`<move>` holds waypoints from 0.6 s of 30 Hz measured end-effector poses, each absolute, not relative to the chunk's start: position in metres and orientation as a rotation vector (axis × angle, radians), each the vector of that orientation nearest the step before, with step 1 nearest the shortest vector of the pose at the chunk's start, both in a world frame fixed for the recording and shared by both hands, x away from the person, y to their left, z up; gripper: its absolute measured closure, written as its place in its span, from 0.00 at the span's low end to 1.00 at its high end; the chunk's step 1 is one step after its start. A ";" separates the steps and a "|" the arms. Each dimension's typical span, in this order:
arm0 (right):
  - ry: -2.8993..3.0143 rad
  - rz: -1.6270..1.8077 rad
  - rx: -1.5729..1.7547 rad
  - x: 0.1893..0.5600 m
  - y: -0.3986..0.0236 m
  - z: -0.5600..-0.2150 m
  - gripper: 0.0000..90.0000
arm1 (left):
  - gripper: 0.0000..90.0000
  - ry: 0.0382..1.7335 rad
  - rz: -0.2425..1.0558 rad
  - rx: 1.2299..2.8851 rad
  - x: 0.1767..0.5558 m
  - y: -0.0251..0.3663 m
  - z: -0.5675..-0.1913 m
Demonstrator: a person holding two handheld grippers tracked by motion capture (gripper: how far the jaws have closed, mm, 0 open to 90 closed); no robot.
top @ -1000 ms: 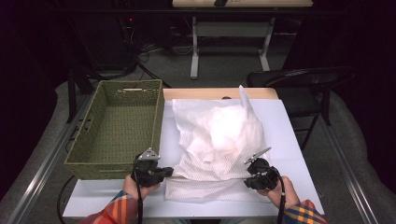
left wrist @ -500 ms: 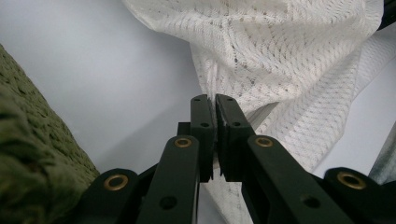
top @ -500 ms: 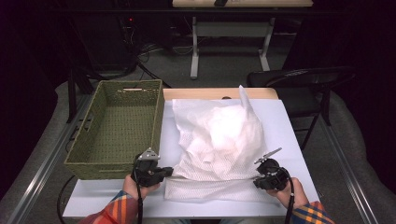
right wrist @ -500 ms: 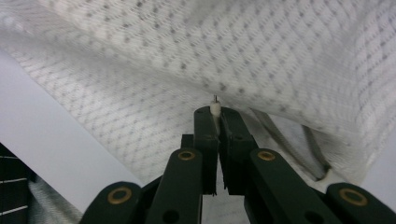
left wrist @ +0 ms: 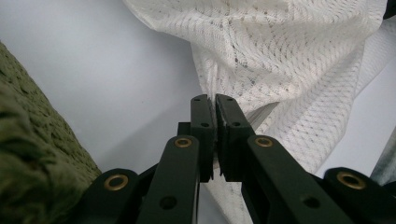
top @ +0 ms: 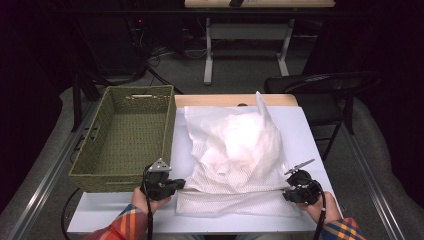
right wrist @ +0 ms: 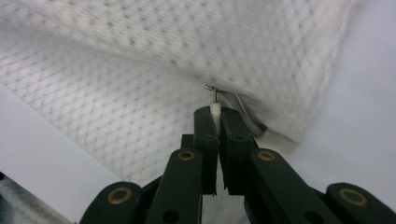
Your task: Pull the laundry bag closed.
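A white mesh bag (top: 235,150) lies rumpled on the white table (top: 312,135), its near edge stretched between my two grippers. At the bag's near left corner, my left gripper (top: 181,183) is shut on the mesh fabric (left wrist: 261,70) beside the zipper's end (left wrist: 261,113). My right gripper (top: 286,192) sits at the near right corner. In the right gripper view its jaws (right wrist: 215,109) are shut on a small white zipper pull (right wrist: 215,108) with a metal loop on top, next to the bag's seam (right wrist: 243,105).
An empty green woven basket (top: 125,135) stands on the table's left side, close behind my left hand. A dark chair (top: 325,85) stands off the table's far right corner. Bare table surface lies to the right of the bag.
My right gripper has slid rightward along the bag's near edge, holding the zipper pull. The left gripper has stayed where it was.
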State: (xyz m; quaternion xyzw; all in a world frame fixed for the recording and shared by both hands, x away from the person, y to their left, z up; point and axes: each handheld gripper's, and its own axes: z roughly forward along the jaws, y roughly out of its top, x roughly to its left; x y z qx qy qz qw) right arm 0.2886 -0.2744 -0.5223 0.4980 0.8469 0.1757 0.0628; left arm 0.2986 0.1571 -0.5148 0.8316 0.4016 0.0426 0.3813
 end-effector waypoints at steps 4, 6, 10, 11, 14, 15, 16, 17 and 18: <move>2.521 0.504 1.539 0.287 -0.284 -0.522 0.97 | 0.96 1.029 0.113 2.123 0.298 0.157 -0.515; 2.506 0.498 1.548 0.287 -0.290 -0.523 0.97 | 0.96 1.031 0.118 2.126 0.298 0.156 -0.515; 2.490 0.472 1.558 0.286 -0.297 -0.523 0.97 | 0.96 1.031 0.113 2.125 0.298 0.156 -0.515; 2.485 0.470 1.557 0.286 -0.296 -0.523 0.97 | 0.96 1.030 0.116 2.126 0.298 0.156 -0.515; 2.493 0.457 1.536 0.287 -0.296 -0.524 0.97 | 0.96 1.028 0.116 2.127 0.298 0.156 -0.515; 2.494 0.458 1.540 0.287 -0.296 -0.524 0.97 | 0.96 1.028 0.116 2.127 0.298 0.156 -0.515; 2.494 0.458 1.540 0.287 -0.296 -0.524 0.96 | 0.96 1.027 0.115 2.127 0.298 0.156 -0.515; 2.495 0.458 1.538 0.287 -0.296 -0.524 0.97 | 0.96 1.024 0.114 2.129 0.298 0.156 -0.515; 2.497 0.461 1.538 0.287 -0.297 -0.524 0.96 | 0.96 1.026 0.112 2.127 0.298 0.156 -0.515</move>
